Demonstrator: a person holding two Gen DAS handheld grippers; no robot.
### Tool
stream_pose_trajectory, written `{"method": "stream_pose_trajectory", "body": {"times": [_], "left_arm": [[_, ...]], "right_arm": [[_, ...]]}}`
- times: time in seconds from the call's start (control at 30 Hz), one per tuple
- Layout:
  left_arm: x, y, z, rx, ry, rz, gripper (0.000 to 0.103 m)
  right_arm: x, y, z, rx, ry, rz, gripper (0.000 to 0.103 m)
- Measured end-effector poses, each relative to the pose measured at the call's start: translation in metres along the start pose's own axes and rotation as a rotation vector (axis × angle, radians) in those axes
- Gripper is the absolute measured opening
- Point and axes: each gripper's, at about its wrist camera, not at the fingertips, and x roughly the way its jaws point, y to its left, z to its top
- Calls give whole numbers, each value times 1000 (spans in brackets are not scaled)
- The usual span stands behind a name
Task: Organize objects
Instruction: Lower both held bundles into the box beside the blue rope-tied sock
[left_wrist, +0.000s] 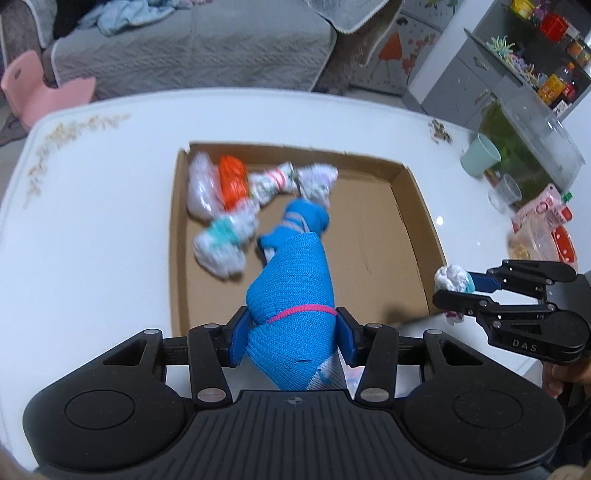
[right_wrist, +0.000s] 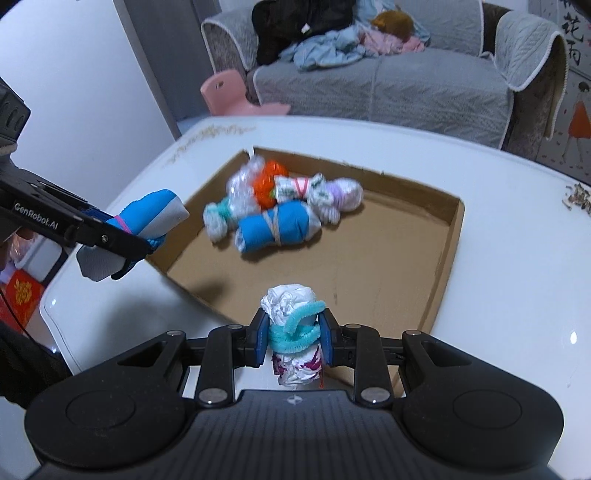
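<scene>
My left gripper (left_wrist: 291, 326) is shut on a rolled blue sock (left_wrist: 291, 288) tied with a pink band, held above the near edge of a shallow cardboard box (left_wrist: 413, 206). That sock also shows in the right wrist view as the blue-and-grey roll (right_wrist: 155, 218) in the left gripper (right_wrist: 129, 236). My right gripper (right_wrist: 293, 338) is shut on a small white bundle (right_wrist: 291, 299) tied with a teal band, over the box's near rim (right_wrist: 439, 291). From the left wrist view, the right gripper (left_wrist: 456, 286) holds it at the box's right side. Several tied rolls (right_wrist: 280, 206) lie in the box's far corner.
The box sits on a white table (left_wrist: 92, 221). At the table's right stand a green cup (left_wrist: 480, 155), a clear cup (left_wrist: 506, 192), a clear tub (left_wrist: 535, 140) and snack packets (left_wrist: 543, 218). A grey sofa (right_wrist: 388, 85) and pink chair (right_wrist: 229, 96) lie beyond.
</scene>
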Motion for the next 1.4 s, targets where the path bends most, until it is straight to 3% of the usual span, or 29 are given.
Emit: {"method": "stream_pose_trajectory", "body": {"times": [0.37, 0.63, 1.1, 1.23, 1.4], "left_arm": [[14, 5, 14, 12, -30, 7, 54], [31, 12, 13, 20, -10, 44, 54], [64, 17, -1, 136, 61, 98, 54], [73, 15, -3, 196, 35, 161, 54], [85, 16, -1, 208, 25, 176, 55]], "right_arm": [[17, 11, 39, 84, -65, 40, 26], [37, 14, 45, 101, -42, 26, 26], [60, 24, 33, 99, 53, 12, 26], [74, 29, 35, 104, 80, 1, 26], [91, 34, 45, 128, 81, -6, 26]]}}
